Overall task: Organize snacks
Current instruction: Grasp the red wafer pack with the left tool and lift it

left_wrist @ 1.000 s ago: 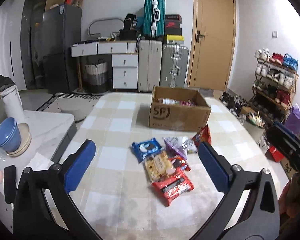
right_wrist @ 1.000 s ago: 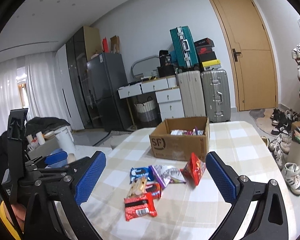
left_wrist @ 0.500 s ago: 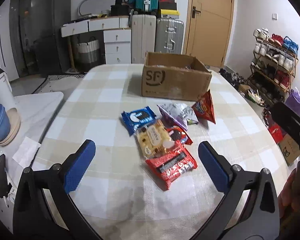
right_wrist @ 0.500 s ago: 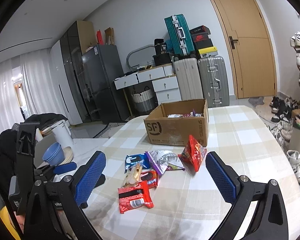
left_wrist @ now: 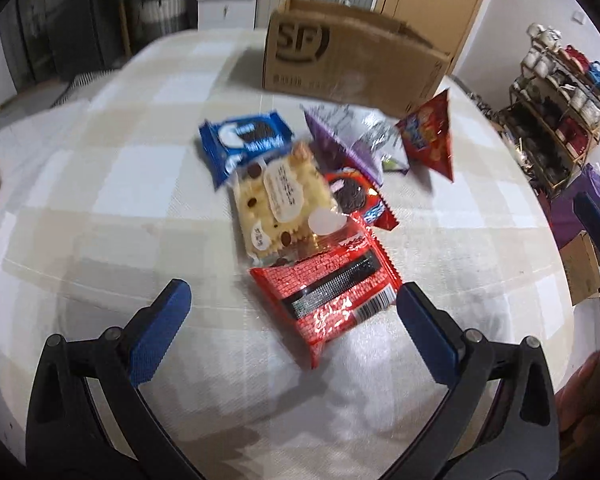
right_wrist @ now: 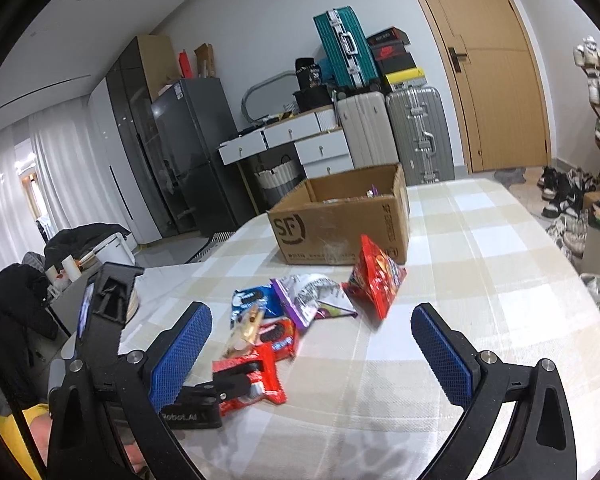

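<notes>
Open cardboard box [right_wrist: 342,220] holds a few snack packets [right_wrist: 370,192]

Glossy crinkled foil red wafer packet [left_wrist: 332,292], clear shiny plastic biscuit pack [left_wrist: 284,204], matt brown cardboard box [right_wrist: 340,224], woven checked cloth tablecloth [left_wrist: 100,208], textured blue rubber gripper pads [right_wrist: 180,356], brushed-metal silver suitcase [right_wrist: 418,136]

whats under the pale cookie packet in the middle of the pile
The pale cookie packet lies over the blue cookie pack's corner, the top edge of the red wrapper and part of the red cookie pack. Anything else beneath it is hidden.
</notes>
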`<state>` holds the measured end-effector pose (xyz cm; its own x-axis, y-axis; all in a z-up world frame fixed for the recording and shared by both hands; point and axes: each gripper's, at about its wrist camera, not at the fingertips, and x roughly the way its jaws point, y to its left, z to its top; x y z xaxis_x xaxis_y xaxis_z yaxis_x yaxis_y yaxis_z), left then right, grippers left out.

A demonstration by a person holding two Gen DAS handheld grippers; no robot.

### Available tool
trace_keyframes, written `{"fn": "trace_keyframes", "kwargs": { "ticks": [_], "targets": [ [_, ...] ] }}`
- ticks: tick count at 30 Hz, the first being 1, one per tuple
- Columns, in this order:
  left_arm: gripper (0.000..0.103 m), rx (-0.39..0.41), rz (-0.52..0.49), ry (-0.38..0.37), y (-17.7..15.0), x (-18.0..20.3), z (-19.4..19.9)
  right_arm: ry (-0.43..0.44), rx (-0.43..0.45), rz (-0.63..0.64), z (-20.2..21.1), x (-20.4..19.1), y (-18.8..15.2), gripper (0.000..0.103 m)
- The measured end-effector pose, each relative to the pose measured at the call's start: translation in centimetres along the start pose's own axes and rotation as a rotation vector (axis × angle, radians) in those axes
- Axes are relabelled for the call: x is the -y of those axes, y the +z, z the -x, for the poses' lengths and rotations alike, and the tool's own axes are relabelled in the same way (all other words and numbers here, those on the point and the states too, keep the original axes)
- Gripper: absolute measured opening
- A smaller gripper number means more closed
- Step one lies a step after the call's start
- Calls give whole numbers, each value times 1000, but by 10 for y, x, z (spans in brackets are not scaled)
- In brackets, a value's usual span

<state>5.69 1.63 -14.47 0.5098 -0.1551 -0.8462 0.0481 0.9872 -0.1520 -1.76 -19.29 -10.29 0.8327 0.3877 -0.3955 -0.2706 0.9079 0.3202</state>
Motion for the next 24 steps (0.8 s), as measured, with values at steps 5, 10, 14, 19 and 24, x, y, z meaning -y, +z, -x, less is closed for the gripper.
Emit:
{"fn": "trace_keyframes", "kwargs": {
  "ticks": [5,10,14,19,24],
  "targets": [
    [102,-83,27,-38,8,7,-27,5,-25,-46,-11,19,-7,102],
    [101,-79,36,-13,19,13,-41,20,-48,-85,-21,32,-13,102],
    [79,-51,-5,22,20,19,-40,31,-55,-94,-24,36,-16,102],
    [53,-44,-36,-25,13,13,-29,40,-55,-96,-25,35,-18,102],
    [35,-45,-85,-45,4,15,-18,40,-55,-78,-22,25,-19,102]
  ]
}}
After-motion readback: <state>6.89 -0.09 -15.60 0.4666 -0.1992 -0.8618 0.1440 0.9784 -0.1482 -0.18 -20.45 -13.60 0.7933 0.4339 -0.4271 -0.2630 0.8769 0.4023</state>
